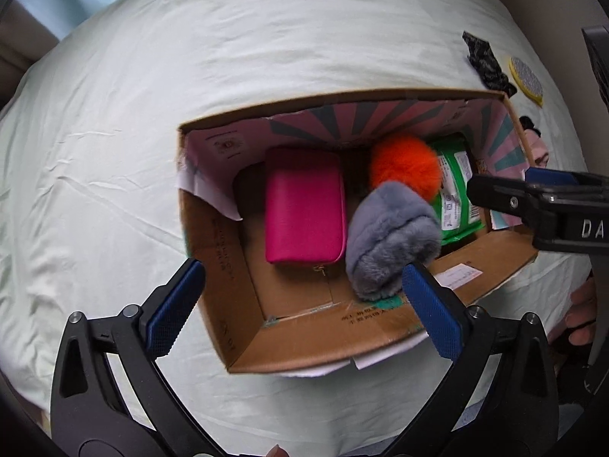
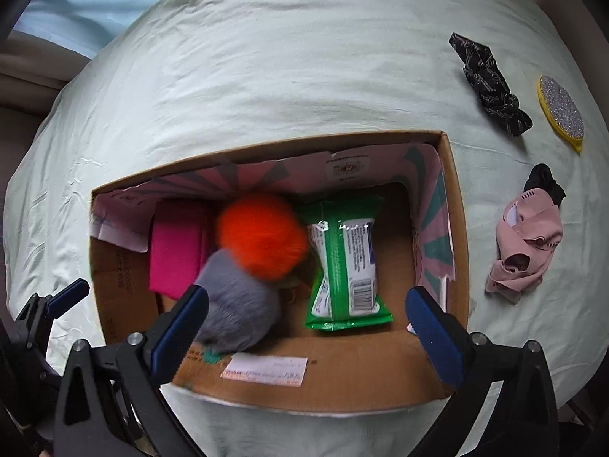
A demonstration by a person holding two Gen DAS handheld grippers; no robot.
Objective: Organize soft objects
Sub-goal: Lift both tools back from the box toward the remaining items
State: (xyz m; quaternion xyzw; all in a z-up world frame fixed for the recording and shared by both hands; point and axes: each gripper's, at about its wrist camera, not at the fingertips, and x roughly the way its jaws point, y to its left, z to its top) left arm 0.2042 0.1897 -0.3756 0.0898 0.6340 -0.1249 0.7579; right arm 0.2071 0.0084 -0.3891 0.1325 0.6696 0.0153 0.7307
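Note:
An open cardboard box [image 1: 243, 327] [image 2: 342, 384] sits on a pale bedsheet. Inside lie a pink pouch [image 1: 304, 205] [image 2: 175, 251], an orange pompom [image 1: 405, 167] [image 2: 262, 236], a grey furry item [image 1: 388, 240] [image 2: 239, 312] and a green wipes pack [image 1: 456, 190] [image 2: 342, 266]. My left gripper [image 1: 300, 312] is open and empty above the box's near left corner. My right gripper [image 2: 308, 331] is open and empty above the box's near wall; it also shows in the left wrist view [image 1: 533, 202] at the right.
On the sheet right of the box lie a black patterned cloth [image 2: 487, 80] [image 1: 485, 61], a yellow disc with a glittery top [image 2: 561, 112] [image 1: 527, 80], and a pink fabric piece [image 2: 525, 243] beside a small black item [image 2: 544, 181]. Beige upholstery borders the bed.

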